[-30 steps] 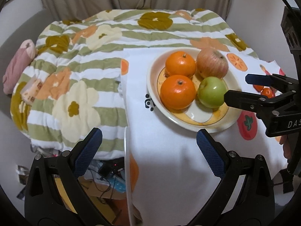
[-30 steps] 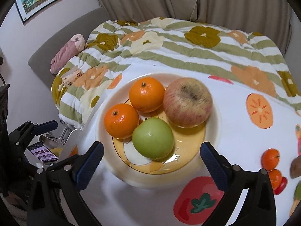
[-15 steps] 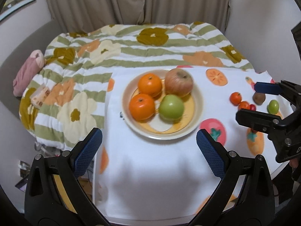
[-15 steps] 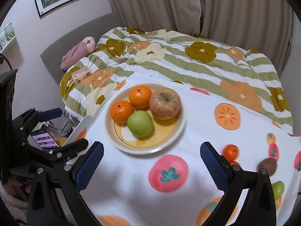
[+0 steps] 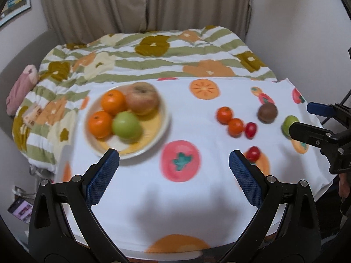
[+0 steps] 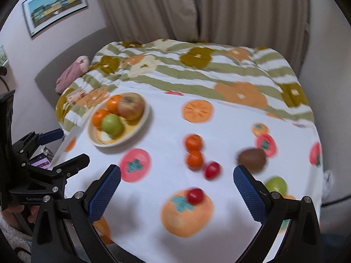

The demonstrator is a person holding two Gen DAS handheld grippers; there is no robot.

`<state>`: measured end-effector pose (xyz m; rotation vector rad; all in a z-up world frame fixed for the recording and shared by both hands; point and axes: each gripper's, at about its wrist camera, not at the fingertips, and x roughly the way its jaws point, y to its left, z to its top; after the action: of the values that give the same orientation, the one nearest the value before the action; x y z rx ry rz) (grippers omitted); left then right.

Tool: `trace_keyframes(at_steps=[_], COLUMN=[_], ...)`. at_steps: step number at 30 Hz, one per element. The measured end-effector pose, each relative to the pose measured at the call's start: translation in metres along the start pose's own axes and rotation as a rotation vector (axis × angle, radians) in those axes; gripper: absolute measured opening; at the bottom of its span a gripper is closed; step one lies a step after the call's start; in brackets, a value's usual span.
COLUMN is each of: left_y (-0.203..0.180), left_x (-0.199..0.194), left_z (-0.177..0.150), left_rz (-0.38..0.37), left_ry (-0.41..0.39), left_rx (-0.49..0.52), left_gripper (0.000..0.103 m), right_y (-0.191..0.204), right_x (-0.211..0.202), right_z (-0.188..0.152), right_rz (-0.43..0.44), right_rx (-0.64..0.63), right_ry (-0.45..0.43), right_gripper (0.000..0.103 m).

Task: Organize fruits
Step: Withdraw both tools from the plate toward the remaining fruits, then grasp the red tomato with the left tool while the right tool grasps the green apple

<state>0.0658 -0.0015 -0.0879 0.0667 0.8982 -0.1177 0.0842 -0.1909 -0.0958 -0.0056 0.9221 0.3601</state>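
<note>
A plate (image 5: 163, 118) on the tabletop (image 5: 153, 197) holds two oranges (image 5: 113, 102), a green apple (image 5: 126, 125) and a red apple (image 5: 142, 98). To the right of the plate, well apart, lie small loose fruits (image 6: 194, 151). The left tool (image 5: 174, 168) and the right tool (image 6: 176, 185) both hover wide open, holding nothing.

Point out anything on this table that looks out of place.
Six small fruits lie loose on the tablecloth, off the plate: two small oranges, two red cherry tomatoes, a brown kiwi and a small green fruit near the right edge. The plate holds four fruits. Nothing looks spilled or damaged.
</note>
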Motion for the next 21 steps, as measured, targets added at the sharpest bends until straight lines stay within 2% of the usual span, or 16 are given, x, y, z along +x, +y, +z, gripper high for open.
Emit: trace_keyframes(at_steps=[5,15,19,21], left_y=[-0.051,-0.125,-0.144,-0.148], left_x=[0.011,0.048,0.069,0.079], left_z=[-0.003,-0.010,-0.017,-0.020], left_rz=[-0.032,-0.082,-0.066,-0.063], left_ry=[0.013,0.052,0.087,0.104], left_rx=[0.048,0.137,0.171,0.176], left_gripper=[0.103,0.103,0.096,0.087], right_y=[-0.044,-0.110,-0.133,-0.144], right_x=[-0.011,0.002,0.016,0.024], right_z=[-0.016,-0.046,-0.053,-0.057], right_rz=[-0.072,-0.033,-0.036,-0.029], right_rx=[0.022,0.125,0.174,0.201], right_ry=[0.007,0.064,0.092,0.105], right_gripper=[0.103,0.103,0.103,0.103])
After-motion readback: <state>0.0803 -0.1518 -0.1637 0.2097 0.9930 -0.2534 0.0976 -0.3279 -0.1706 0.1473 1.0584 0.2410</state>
